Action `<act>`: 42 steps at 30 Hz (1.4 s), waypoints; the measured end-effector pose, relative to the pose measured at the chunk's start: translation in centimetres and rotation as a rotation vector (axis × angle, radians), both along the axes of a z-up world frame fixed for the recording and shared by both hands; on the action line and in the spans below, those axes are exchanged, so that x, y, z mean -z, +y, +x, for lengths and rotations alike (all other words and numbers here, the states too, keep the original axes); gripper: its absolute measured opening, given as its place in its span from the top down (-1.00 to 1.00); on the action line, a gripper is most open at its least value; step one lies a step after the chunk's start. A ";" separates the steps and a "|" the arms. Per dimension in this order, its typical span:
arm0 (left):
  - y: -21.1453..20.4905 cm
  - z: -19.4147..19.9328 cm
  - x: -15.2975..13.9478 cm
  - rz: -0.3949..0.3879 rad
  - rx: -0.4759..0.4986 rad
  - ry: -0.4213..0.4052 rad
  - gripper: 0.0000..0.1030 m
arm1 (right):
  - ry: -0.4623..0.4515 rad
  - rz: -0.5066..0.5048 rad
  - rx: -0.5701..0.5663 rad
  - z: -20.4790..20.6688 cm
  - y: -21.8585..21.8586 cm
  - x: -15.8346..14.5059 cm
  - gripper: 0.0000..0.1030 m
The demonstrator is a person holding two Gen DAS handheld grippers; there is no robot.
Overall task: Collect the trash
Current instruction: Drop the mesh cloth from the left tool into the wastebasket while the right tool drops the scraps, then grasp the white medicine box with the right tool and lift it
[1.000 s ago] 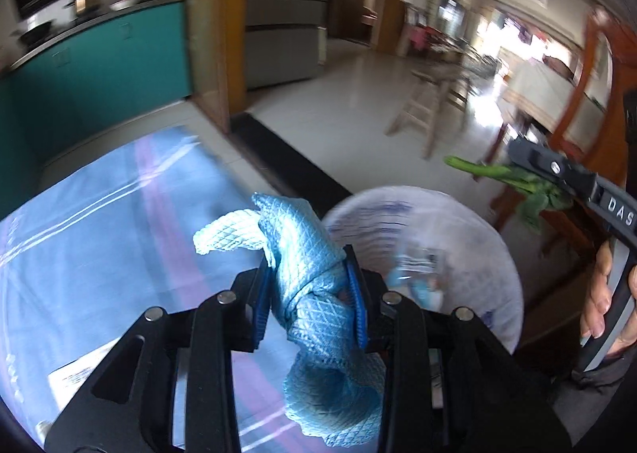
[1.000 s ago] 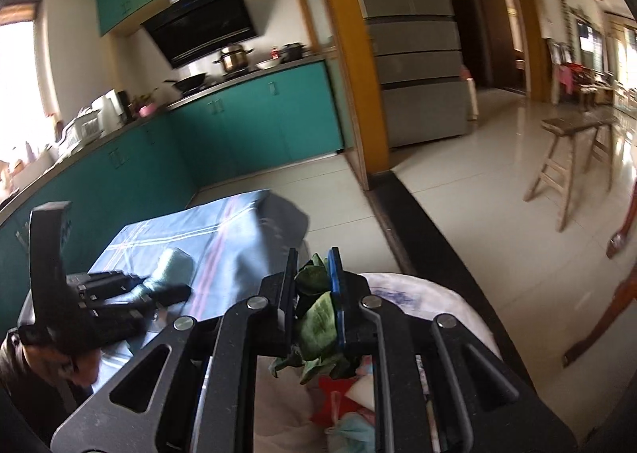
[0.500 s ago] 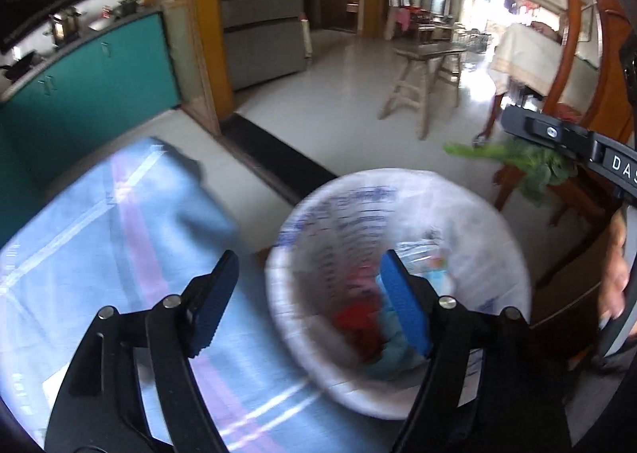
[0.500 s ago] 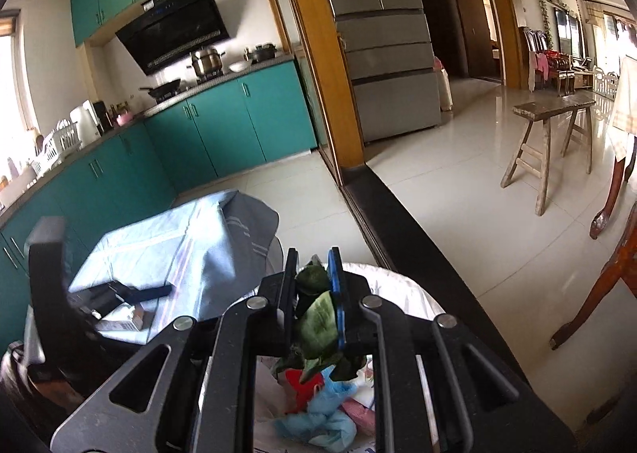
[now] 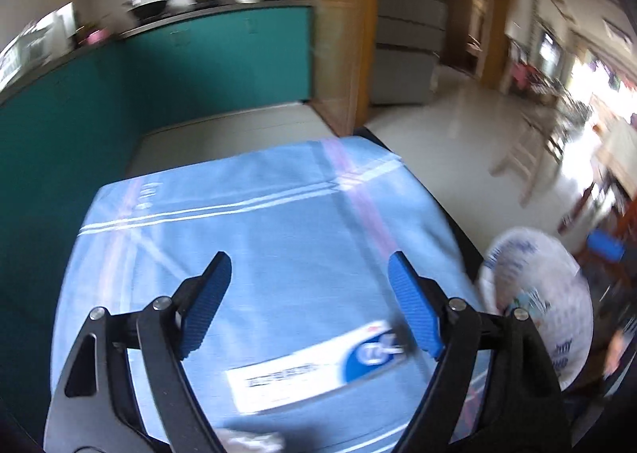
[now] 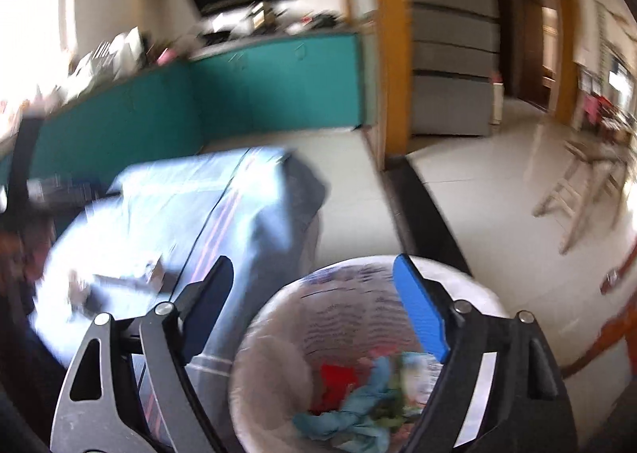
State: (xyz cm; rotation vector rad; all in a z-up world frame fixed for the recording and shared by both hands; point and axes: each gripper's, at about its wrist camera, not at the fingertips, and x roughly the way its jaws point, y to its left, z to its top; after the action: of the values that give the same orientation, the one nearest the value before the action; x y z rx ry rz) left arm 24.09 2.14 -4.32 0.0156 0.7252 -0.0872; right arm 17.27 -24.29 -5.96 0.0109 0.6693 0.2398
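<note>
The table (image 5: 247,238) under blue cloth has a white box (image 5: 318,365) below my left gripper (image 5: 310,309). Beside it, the bin (image 6: 358,333) holds the blue rag (image 6: 350,417) and greens. My right gripper (image 6: 318,313) is above it. Both jaws have just been opening, with nothing between them.

We've let go of both loads — the blue cloth (image 6: 350,419) and the greens (image 6: 392,409) now lie in the bin (image 6: 278,317). Both grippers' jaws have just been opening, nothing between them. Our left gripper (image 5: 308,305) has swung from the bin to over the table (image 5: 278,222) — above a white-and-blue box (image 5: 314,369).
</note>
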 end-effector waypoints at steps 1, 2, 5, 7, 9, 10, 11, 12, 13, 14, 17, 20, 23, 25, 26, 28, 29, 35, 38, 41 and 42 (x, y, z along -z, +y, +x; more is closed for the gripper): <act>1.3 -0.2 -0.3 -0.010 -0.023 -0.008 -0.69 | 0.018 -0.022 -0.028 0.4 1.4 0.5 -0.59; 3.0 -0.7 -0.4 -0.024 -0.053 -0.014 -0.72 | 0.040 -0.048 -0.066 1.0 3.2 1.3 -0.60; 6.9 -1.3 0.2 -0.058 -0.114 0.006 -0.72 | 0.113 -0.074 -0.236 2.5 9.1 3.3 -0.61; 9.3 -1.7 0.8 -0.082 -0.155 0.031 -0.72 | 0.153 -0.090 -0.362 3.5 13.3 4.4 -0.62; 11.0 -1.9 1.6 -0.102 -0.188 0.060 -0.72 | 0.186 -0.143 -0.442 4.6 17.1 5.4 -0.62; 11.6 -1.9 1.8 -0.112 -0.196 0.066 -0.72 | 0.193 -0.175 -0.475 5.0 18.8 5.8 -0.62; 12.1 -2.0 2.1 -0.128 -0.203 0.077 -0.72 | 0.195 -0.206 -0.502 5.2 20.2 6.1 -0.62; 12.3 -2.2 2.3 -0.139 -0.203 0.084 -0.72 | 0.194 -0.236 -0.527 5.4 21.4 6.5 -0.62; 12.5 -2.2 2.4 -0.154 -0.199 0.094 -0.72 | 0.189 -0.280 -0.558 5.6 22.8 6.9 -0.63; 12.6 -2.2 2.6 -0.163 -0.193 0.102 -0.72 | 0.182 -0.315 -0.580 5.7 23.8 7.3 -0.67; 12.1 -2.2 2.9 -0.141 -0.184 0.106 -0.72 | 0.161 -0.327 -0.624 6.5 26.0 7.8 -0.75; 11.6 -2.4 2.9 -0.127 -0.168 0.106 -0.72 | 0.194 -0.259 -0.613 7.9 25.9 8.0 -0.75; 11.3 -2.3 3.1 -0.113 -0.163 0.112 -0.72 | 0.217 -0.191 -0.608 8.6 25.7 8.2 -0.46; 11.1 -2.3 3.3 -0.107 -0.160 0.119 -0.72 | 0.216 -0.174 -0.593 8.6 25.3 7.8 0.00; 11.0 -2.3 3.4 -0.104 -0.159 0.123 -0.72 | 0.227 -0.156 -0.585 8.5 24.9 7.7 0.11; 10.7 -2.2 3.6 -0.096 -0.155 0.129 -0.72 | 0.238 -0.133 -0.544 8.4 24.1 7.5 0.17; 10.5 -2.2 3.7 -0.091 -0.151 0.132 -0.72 | 0.239 -0.122 -0.503 8.3 23.3 7.4 0.17; 9.1 -2.6 4.7 -0.047 -0.110 0.165 -0.72 | 0.242 -0.022 -0.313 6.9 17.0 6.7 0.17; 8.6 -3.0 5.3 -0.026 -0.096 0.178 -0.72 | 0.239 0.005 -0.287 6.2 14.7 6.9 0.10; 8.3 -3.3 5.8 -0.022 -0.088 0.192 -0.72 | 0.221 0.072 -0.332 5.4 13.2 6.8 -0.33; 8.1 -3.4 5.9 -0.021 -0.083 0.194 -0.72 | 0.212 0.079 -0.319 5.4 13.0 6.8 -0.48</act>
State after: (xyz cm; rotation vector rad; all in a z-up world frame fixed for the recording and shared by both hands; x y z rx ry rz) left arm 20.72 10.25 -10.20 -0.0435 0.9173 -0.0167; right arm 22.64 -11.28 -12.78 0.0049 0.8718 0.5777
